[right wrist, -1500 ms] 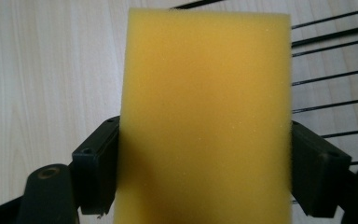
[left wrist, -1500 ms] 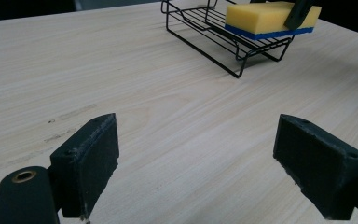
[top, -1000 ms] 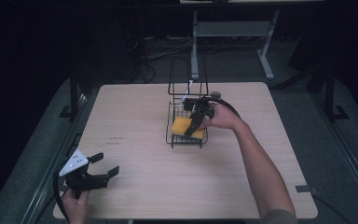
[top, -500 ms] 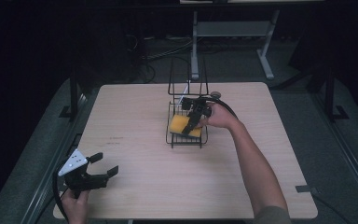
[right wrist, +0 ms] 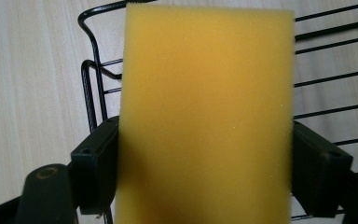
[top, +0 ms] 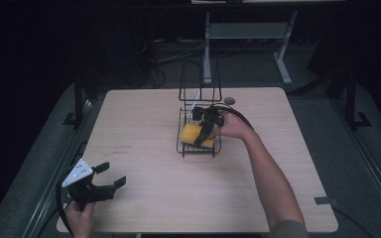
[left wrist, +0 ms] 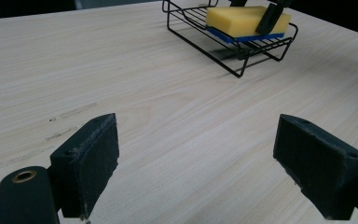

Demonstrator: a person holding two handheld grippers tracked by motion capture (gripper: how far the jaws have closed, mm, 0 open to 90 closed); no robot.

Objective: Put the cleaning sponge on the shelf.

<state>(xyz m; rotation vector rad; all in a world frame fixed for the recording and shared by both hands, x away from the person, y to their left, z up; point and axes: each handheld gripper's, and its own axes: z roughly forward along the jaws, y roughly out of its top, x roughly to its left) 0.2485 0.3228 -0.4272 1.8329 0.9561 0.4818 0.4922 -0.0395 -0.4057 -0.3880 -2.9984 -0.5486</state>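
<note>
The pale wooden table point(top: 144, 124), smooth with a fine straight grain and a few faint scuff marks near the left side, carries a black wire rack point(top: 199, 130) at its middle: thin bent rods forming a shallow tray at the front and a tall upright loop at the back. Over the last second the right gripper point(top: 206, 131) has drifted a little toward the far side of the rack with the sponge point(top: 194, 135), which now lies low in the tray instead of being carried clear of it; I judge that the placing is nearly finished and only the release is left. The sponge is a thick rectangular block, soft yellow foam with a fine porous surface and a thin blue scouring layer underneath, seen from the left gripper view resting flat on the wires point(left wrist: 242, 21). In the right gripper view the black jaws sit against both long sides of the sponge point(right wrist: 205, 116), pinching it, with the rack's rods point(right wrist: 93, 84) directly behind. The left gripper point(top: 106, 181) rests at the near left corner of the table, in much the same place as a second ago, its jaws spread wide with nothing between the rough-faced black pads point(left wrist: 98, 163).
</note>
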